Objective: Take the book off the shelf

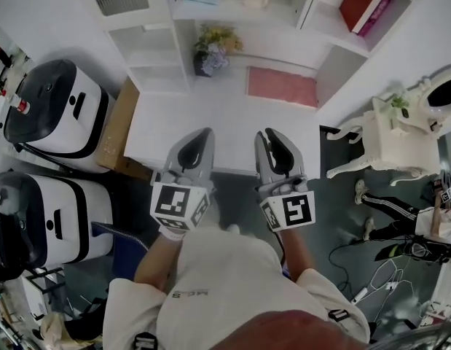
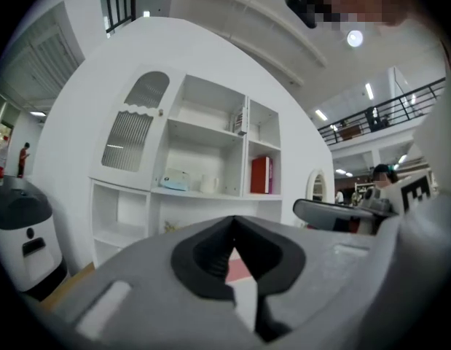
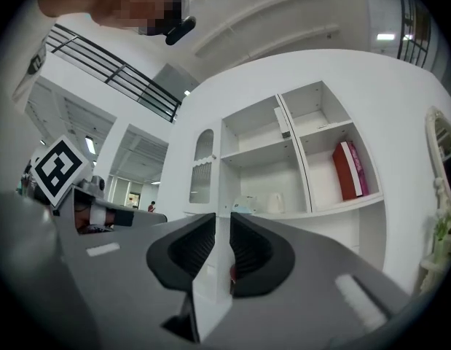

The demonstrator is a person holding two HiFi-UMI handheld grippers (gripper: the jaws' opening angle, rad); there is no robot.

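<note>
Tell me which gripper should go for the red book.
Probably the right gripper: its jaws stand slightly apart, empty, and the red book stands in the right-hand shelf compartment, on its side. The left gripper is farther off.

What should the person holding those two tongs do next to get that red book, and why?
Probably reach the right tongs forward and up toward the red book, opening them wider. The book stands in the right-hand compartment of the shelf, still well away from the tongs. The right tongs show only a narrow gap with nothing in it.
</note>
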